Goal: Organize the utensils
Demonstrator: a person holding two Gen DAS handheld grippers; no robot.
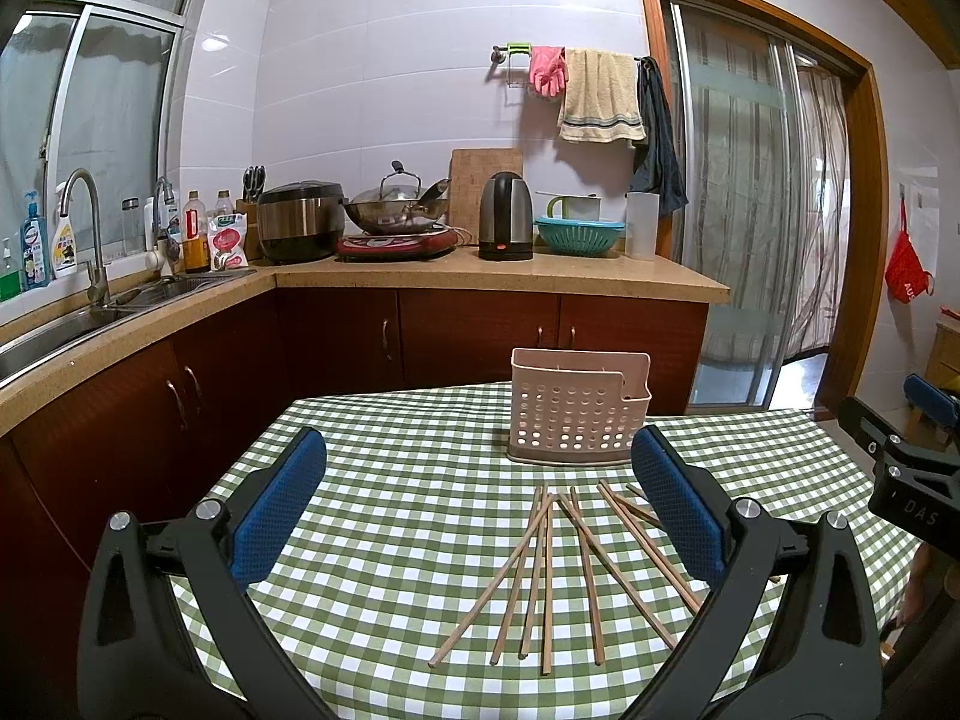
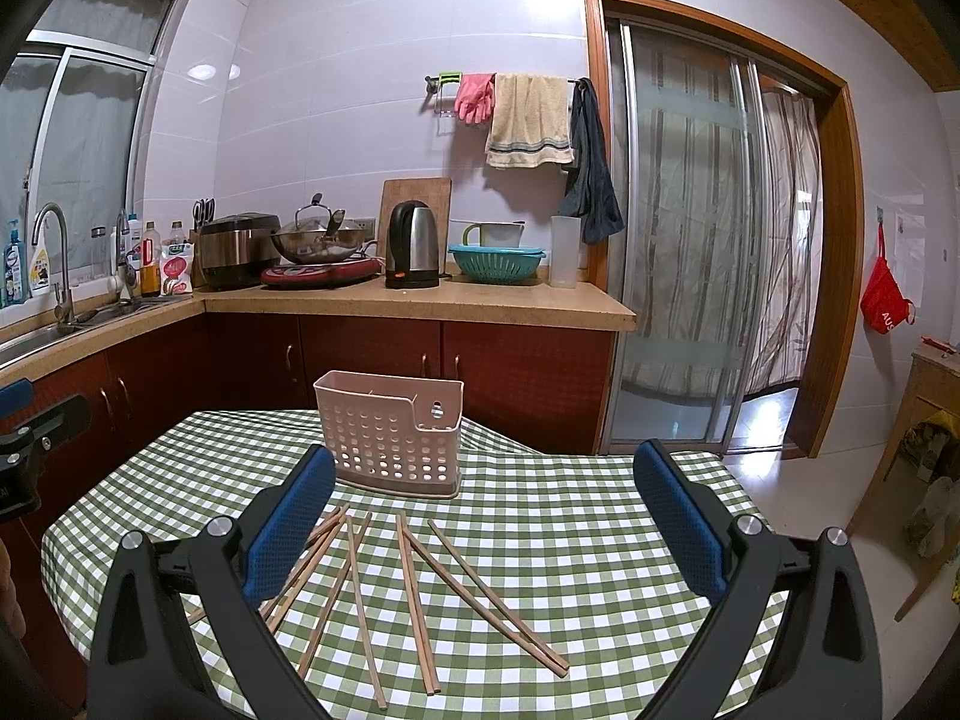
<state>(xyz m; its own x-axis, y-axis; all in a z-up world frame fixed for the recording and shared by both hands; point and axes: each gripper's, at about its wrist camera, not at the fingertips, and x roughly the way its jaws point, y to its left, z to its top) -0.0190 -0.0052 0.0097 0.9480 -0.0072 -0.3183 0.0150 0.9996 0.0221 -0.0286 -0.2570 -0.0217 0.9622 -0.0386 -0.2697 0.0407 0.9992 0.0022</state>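
Observation:
Several wooden chopsticks (image 1: 549, 570) lie fanned out on the green checked tablecloth (image 1: 390, 480); they also show in the right wrist view (image 2: 414, 588). A pink perforated utensil holder (image 1: 577, 408) stands upright behind them, also in the right wrist view (image 2: 393, 438). My left gripper (image 1: 480, 474) is open and empty, above the table in front of the chopsticks. My right gripper (image 2: 483, 492) is open and empty, above the chopsticks. The right gripper's body (image 1: 912, 456) shows at the right edge of the left wrist view.
The table (image 2: 600, 540) ends close behind the holder. Beyond it run dark red cabinets (image 1: 480, 330) under a counter with a kettle (image 1: 505, 216), wok, rice cooker and sink (image 1: 90, 312). A sliding glass door (image 2: 690, 240) is at the right.

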